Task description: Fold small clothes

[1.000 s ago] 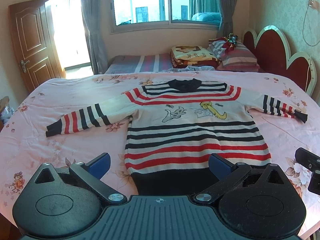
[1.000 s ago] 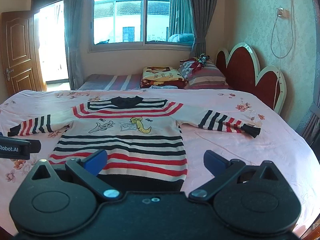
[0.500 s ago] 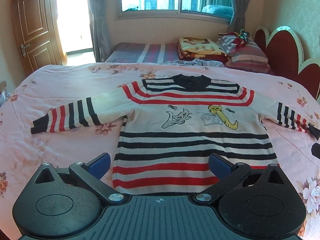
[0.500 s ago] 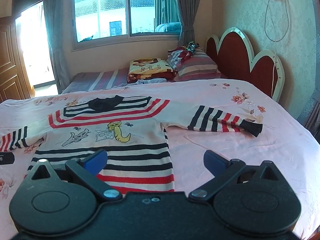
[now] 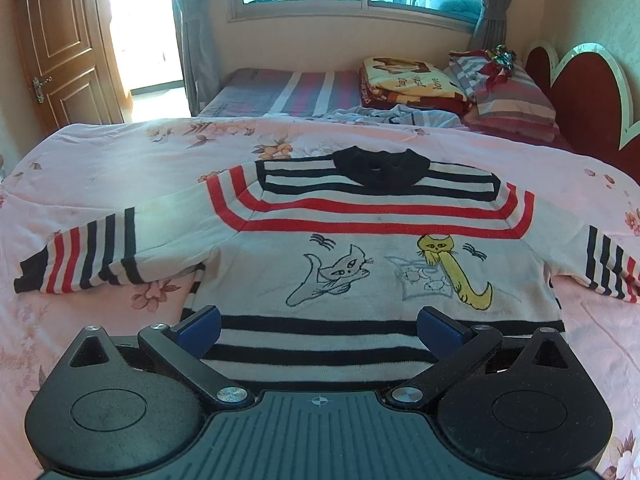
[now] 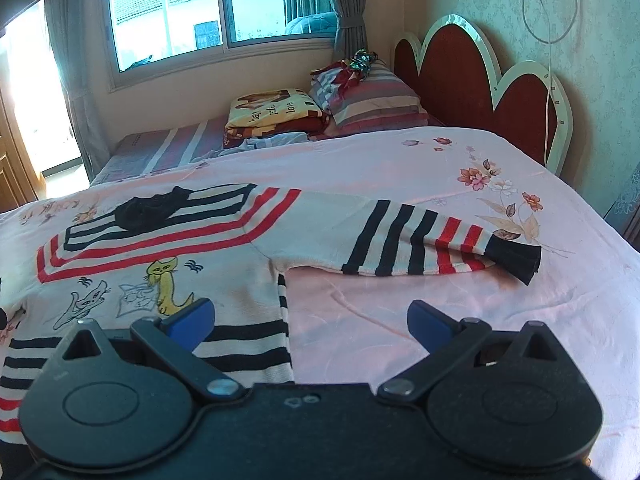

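Note:
A small striped sweater (image 5: 372, 252) with red, black and white bands and two cat drawings lies flat, front up, on the pink floral bedspread (image 5: 100, 168), both sleeves spread out. My left gripper (image 5: 320, 326) is open and empty, hovering over the sweater's lower body. My right gripper (image 6: 310, 320) is open and empty above the sweater's right side seam (image 6: 282, 300), below the right sleeve (image 6: 420, 240) with its black cuff. The sweater's hem is hidden behind both grippers.
Folded blankets (image 5: 412, 80) and striped pillows (image 6: 368, 100) lie at the far side under the window. A red scalloped headboard (image 6: 476, 88) stands on the right, a wooden door (image 5: 60, 48) at the far left. A cable (image 6: 552, 20) hangs on the right wall.
Both grippers have moved forward over the sweater and lower toward it. The right one has shifted right toward the right sleeve. Both stay open and empty.

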Demonstrator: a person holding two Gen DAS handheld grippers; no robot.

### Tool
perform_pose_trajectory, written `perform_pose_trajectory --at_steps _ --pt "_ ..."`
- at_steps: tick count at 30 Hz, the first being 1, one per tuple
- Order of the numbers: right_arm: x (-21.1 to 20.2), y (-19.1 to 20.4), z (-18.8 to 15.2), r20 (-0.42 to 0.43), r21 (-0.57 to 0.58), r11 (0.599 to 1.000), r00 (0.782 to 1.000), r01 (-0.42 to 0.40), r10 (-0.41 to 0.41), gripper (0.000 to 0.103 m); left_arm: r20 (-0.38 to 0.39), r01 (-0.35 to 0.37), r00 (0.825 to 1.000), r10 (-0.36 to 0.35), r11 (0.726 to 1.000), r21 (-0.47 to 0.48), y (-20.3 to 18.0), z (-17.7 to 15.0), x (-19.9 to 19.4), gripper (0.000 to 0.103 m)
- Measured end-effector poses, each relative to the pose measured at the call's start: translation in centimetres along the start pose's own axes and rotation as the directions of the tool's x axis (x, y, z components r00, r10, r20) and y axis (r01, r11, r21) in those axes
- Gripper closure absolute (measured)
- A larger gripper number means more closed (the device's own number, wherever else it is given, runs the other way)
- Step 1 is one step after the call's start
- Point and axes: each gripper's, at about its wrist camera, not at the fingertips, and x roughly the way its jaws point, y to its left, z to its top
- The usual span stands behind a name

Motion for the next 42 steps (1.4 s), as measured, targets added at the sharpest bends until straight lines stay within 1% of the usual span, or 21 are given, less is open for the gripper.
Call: perform_pose_trajectory --at_steps 3,7,9,10,11,12,16,20,23,28,30,31,32,33,35,36,39,41,42 --pt "2.6 -1.4 0.7 -0.009 0.022 1.0 1.0 0.01 -0.01 0.001 -0.016 -0.009 1.0 0.009 1.0 0.013 -1.5 0.9 2.2 0.0" --pt "6.8 -4.1 1.2 -0.049 0.081 0.996 0.998 0.049 -0.045 0.003 -0.033 -0.009 0.999 0.01 1.0 0.014 -2.9 1.6 4.6 0.0" --pt "8.6 -5.9 1.4 -0.069 0.124 0.99 0.996 0.068 -0.059 0.005 -0.04 -0.012 0.999 0.012 1.0 0.013 -3.5 1.8 5.6 0.0" --pt "9.3 -6.8 1.4 -0.081 0.144 0.986 0.994 0.08 -0.069 0.007 -0.044 -0.016 0.999 0.016 1.0 0.013 -3.7 1.9 6.1 0.0" --pt "10.1 -7.8 1.6 -0.096 0.164 0.982 0.992 0.095 -0.08 0.01 -0.048 -0.02 0.999 0.021 1.0 0.012 -3.9 2.0 6.6 0.0" --pt "10.7 -9.0 1.7 -0.106 0.191 0.976 0.99 0.108 -0.089 0.011 -0.052 -0.023 0.998 0.023 1.0 0.012 -4.1 2.1 7.1 0.0" --pt "13.2 -13.0 2.3 -0.149 0.293 0.944 0.983 0.15 -0.11 0.011 -0.065 -0.045 0.997 0.046 0.999 0.027 -4.5 2.6 8.9 0.0" --pt "15.7 -15.5 2.6 -0.192 0.361 0.919 0.977 0.161 -0.095 0.011 -0.074 -0.07 0.995 0.073 0.997 0.035 -4.6 3.1 10.3 0.0" --pt "17.3 -16.7 2.9 -0.191 0.418 0.894 0.978 0.16 -0.086 0.01 -0.08 -0.083 0.993 0.085 0.996 0.024 -4.3 3.3 11.1 0.0" --pt "18.8 -18.5 3.9 -0.136 0.502 0.85 0.985 0.16 -0.105 0.011 -0.083 -0.106 0.991 0.108 0.994 0.027 -4.1 3.5 12.4 0.0" --pt "19.0 -18.5 4.1 -0.114 0.497 0.85 0.984 0.175 -0.136 0.027 -0.086 -0.109 0.99 0.111 0.994 0.03 -4.0 3.5 12.8 0.0" --pt "19.1 -18.4 4.2 -0.105 0.48 0.859 0.984 0.18 -0.147 0.048 -0.087 -0.109 0.99 0.111 0.994 0.03 -3.9 3.5 13.0 0.0" --pt "19.1 -18.4 4.2 -0.093 0.476 0.863 0.985 0.171 -0.144 0.073 -0.088 -0.109 0.99 0.111 0.994 0.03 -3.9 3.5 13.1 0.0" --pt "19.2 -18.6 4.2 -0.081 0.486 0.861 0.989 0.149 -0.125 0.079 -0.09 -0.108 0.99 0.11 0.994 0.029 -3.8 3.5 13.3 0.0" --pt "19.1 -18.9 4.3 -0.061 0.5 0.856 0.991 0.132 -0.117 0.082 -0.09 -0.104 0.99 0.106 0.994 0.027 -3.6 3.5 13.4 0.0" --pt "18.8 -18.5 4.5 -0.043 0.488 0.864 0.992 0.124 -0.118 0.083 -0.086 -0.099 0.991 0.101 0.995 0.025 -3.5 3.5 13.4 0.0" --pt "17.5 -15.8 5.7 0.026 0.399 0.915 0.996 0.066 -0.083 0.085 -0.079 -0.088 0.993 0.09 0.996 0.018 -3.1 3.8 13.2 0.0" --pt "16.5 -12.7 7.0 0.073 0.302 0.953 0.997 0.014 -0.038 0.085 -0.076 -0.085 0.993 0.086 0.996 0.008 -2.6 4.1 13.0 0.0" --pt "16.0 -10.4 7.7 0.096 0.235 0.972 0.995 -0.023 0.0 0.085 -0.074 -0.084 0.994 0.083 0.996 -0.002 -2.3 4.3 12.9 0.0"
